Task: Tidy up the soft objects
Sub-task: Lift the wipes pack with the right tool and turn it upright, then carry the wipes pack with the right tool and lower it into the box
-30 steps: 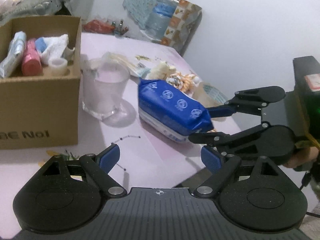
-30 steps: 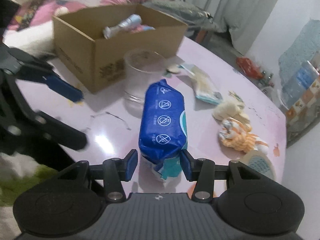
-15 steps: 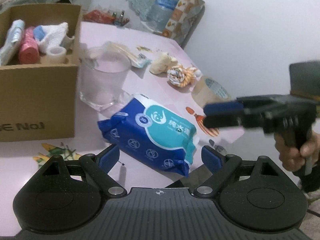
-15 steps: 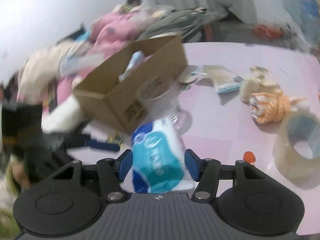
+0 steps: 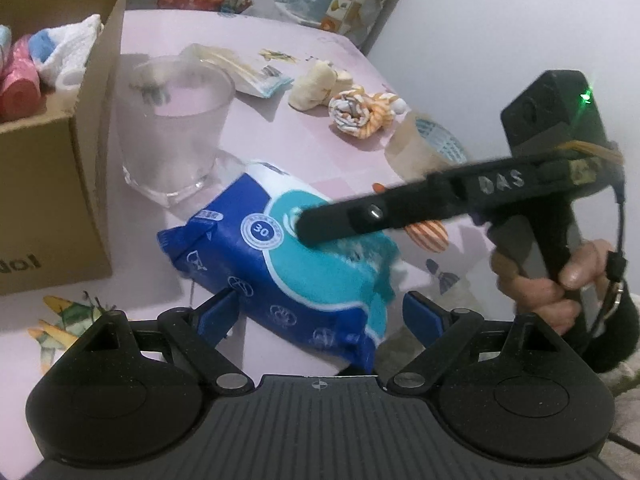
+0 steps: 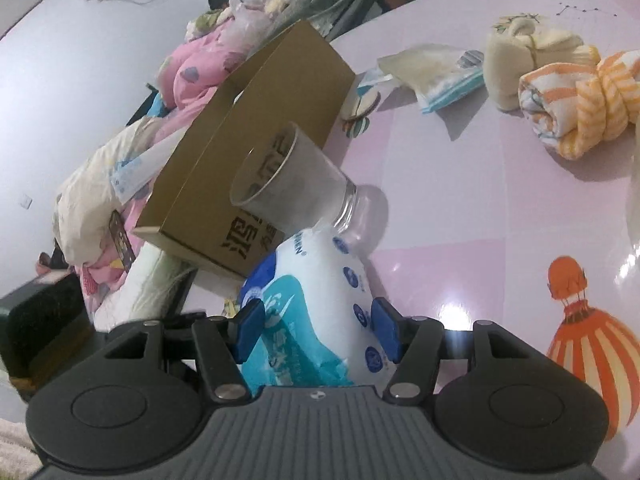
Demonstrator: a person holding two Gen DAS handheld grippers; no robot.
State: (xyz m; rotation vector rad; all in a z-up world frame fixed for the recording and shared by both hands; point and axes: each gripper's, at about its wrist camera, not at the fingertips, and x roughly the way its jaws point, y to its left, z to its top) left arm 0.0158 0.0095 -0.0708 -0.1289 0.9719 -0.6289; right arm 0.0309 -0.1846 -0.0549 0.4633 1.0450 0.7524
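Note:
A blue and teal pack of wet wipes [image 5: 288,268] lies near the front edge of the pink table [image 5: 280,128]. My right gripper [image 6: 316,328] is shut on the wipes pack [image 6: 320,312]; in the left wrist view it [image 5: 344,220] reaches in from the right, rolled on its side over the pack. My left gripper [image 5: 320,310] is open, its blue pads either side of the pack's near end without pressing it. The cardboard box [image 5: 52,152] with soft items inside stands at the left.
A frosted glass [image 5: 172,128] stands between the box and the pack. Further back lie an orange-striped rolled cloth [image 5: 364,114], a cream cloth bundle [image 5: 316,88], a plastic packet [image 5: 236,68] and a tape roll [image 5: 428,148]. A bed with bedding [image 6: 160,120] is beyond the table.
The right gripper rolled the wipes pack over, from blue side up to teal label up, and lowered it between my left fingers. The left gripper stayed open and edged forward.

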